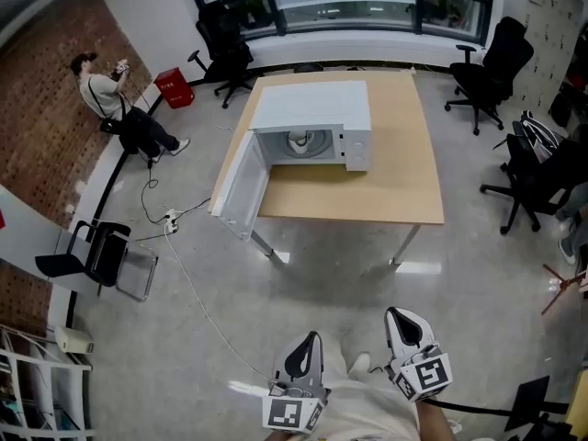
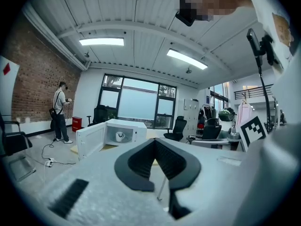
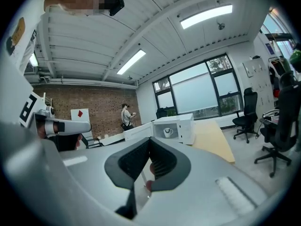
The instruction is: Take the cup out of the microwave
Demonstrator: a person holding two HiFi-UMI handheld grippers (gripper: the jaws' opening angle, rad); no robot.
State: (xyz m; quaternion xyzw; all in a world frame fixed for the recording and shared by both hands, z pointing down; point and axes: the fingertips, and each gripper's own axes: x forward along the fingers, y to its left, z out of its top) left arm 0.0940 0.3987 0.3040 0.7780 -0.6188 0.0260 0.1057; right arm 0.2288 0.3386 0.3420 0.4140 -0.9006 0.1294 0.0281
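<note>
A white microwave (image 1: 312, 118) stands on a wooden table (image 1: 404, 182), its door (image 1: 241, 184) swung wide open to the left. A white cup (image 1: 300, 141) sits inside the cavity. Both grippers are far from the table, low in the head view, pointing toward it. My left gripper (image 1: 314, 337) is shut with nothing in it. My right gripper (image 1: 394, 312) is also shut and empty. The left gripper view shows the microwave (image 2: 123, 132) and the cup (image 2: 120, 136) beyond my left gripper (image 2: 154, 141). In the right gripper view the cup (image 3: 168, 132) shows in the microwave (image 3: 176, 127) past my right gripper (image 3: 149, 140).
Grey floor lies between me and the table. A cable (image 1: 197, 301) and power strip (image 1: 170, 220) run across the floor at the left. A person (image 1: 115, 99) sits by the brick wall. Black office chairs (image 1: 491, 67) stand at the right and back; a folding chair (image 1: 96, 255) stands at the left.
</note>
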